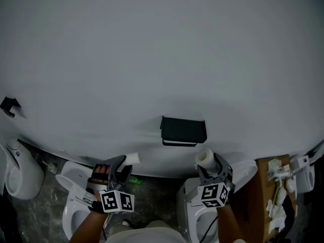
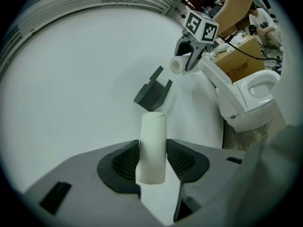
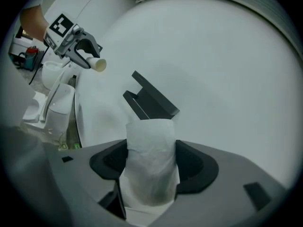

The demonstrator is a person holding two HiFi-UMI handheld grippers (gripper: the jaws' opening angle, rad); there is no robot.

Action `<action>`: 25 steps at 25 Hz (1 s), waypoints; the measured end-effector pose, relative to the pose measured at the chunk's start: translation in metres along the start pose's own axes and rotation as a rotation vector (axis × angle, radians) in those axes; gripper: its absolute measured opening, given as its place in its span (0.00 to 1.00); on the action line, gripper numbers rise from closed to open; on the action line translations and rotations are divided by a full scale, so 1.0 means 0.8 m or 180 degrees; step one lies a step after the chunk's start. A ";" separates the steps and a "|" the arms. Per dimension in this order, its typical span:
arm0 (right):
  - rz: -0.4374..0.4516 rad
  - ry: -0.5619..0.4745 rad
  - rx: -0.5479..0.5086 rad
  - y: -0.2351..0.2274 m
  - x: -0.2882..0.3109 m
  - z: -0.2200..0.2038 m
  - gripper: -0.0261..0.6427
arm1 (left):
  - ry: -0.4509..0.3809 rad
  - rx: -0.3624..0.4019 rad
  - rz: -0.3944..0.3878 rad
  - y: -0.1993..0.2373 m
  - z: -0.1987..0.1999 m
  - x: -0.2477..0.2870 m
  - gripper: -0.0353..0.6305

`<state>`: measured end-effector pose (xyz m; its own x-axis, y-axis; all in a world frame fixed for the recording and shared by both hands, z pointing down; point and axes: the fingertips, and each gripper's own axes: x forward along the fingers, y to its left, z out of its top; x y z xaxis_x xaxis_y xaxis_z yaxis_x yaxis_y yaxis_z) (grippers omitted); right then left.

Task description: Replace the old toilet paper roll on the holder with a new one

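The black paper holder [image 1: 183, 130] hangs bare on the white wall, with no roll on it. My left gripper [image 1: 123, 167] is shut on a bare white cardboard tube [image 1: 132, 159], below and left of the holder. In the left gripper view the tube [image 2: 152, 148] stands upright between the jaws, short of the holder [image 2: 152, 92]. My right gripper [image 1: 211, 167] is shut on a small new toilet paper roll [image 1: 204, 158], just below and right of the holder. The right gripper view shows that roll [image 3: 150, 164] squeezed between the pads, with the holder [image 3: 150, 100] just beyond.
White toilets [image 1: 76, 196] stand along the wall foot under both hands, and another toilet [image 2: 253, 91] shows to the right. A urinal [image 1: 17, 173] is at far left. A brown shelf [image 1: 266, 196] with white clutter stands at right, cardboard boxes [image 2: 236, 63] behind it.
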<state>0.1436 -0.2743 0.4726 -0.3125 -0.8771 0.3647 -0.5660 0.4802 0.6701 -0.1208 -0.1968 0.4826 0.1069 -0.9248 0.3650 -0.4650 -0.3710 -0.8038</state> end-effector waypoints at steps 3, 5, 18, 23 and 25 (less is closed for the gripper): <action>0.0022 0.0097 -0.0127 0.000 0.021 -0.007 0.49 | 0.0052 -0.0039 0.0003 0.000 -0.008 0.001 0.32; 0.0025 0.0129 -0.0192 -0.001 0.031 -0.009 0.49 | 0.0098 -0.0062 0.0014 0.001 -0.015 0.001 0.32; 0.0037 0.0170 -0.0552 -0.002 0.067 -0.006 0.49 | 0.0279 -0.0168 0.0090 0.008 -0.042 -0.008 0.32; 0.0053 0.0175 -0.0712 -0.001 0.074 -0.009 0.49 | 0.0311 -0.0192 0.0102 0.005 -0.046 -0.011 0.32; 0.0056 0.0156 -0.0764 0.001 0.075 -0.007 0.49 | 0.0315 -0.0198 0.0103 0.005 -0.046 -0.012 0.32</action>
<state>0.1288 -0.3264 0.4981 -0.2798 -0.8706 0.4046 -0.3614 0.4860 0.7958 -0.1562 -0.1864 0.4934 0.0051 -0.9224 0.3863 -0.5208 -0.3322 -0.7864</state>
